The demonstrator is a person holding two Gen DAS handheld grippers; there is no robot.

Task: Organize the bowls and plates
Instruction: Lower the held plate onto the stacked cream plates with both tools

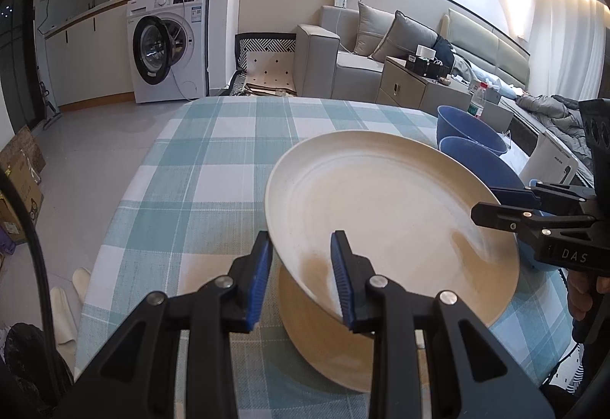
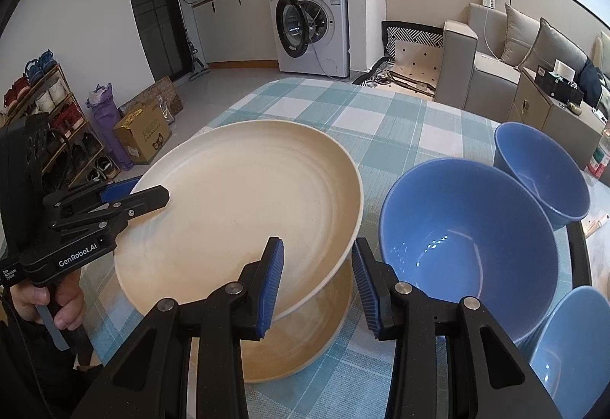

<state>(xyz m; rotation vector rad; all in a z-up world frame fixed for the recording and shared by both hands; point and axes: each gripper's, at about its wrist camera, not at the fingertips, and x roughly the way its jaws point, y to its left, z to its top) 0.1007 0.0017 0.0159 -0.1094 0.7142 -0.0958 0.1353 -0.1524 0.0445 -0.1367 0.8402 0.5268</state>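
A cream plate (image 1: 381, 198) hangs tilted just above a second cream plate (image 1: 324, 346) lying on the checked tablecloth (image 1: 209, 159). My left gripper (image 1: 301, 240) is shut on the upper plate's near-left rim. The right gripper (image 1: 486, 203) clamps the opposite rim. In the right wrist view the right gripper (image 2: 317, 243) straddles the upper plate (image 2: 244, 198) at its right rim, one finger inside and one outside. The lower plate (image 2: 297, 346) shows beneath. Three blue bowls stand to the right: a large one (image 2: 469, 240), one behind it (image 2: 541, 171), one at the near corner (image 2: 575, 350).
A water bottle (image 1: 478, 98) and a white appliance (image 1: 549, 159) stand beyond the bowls at the table's right side. The cloth's far and left parts (image 2: 381, 121) lie bare. A hand (image 2: 57, 304) holds the left gripper's handle. Boxes (image 2: 143, 137) and a shoe rack sit on the floor.
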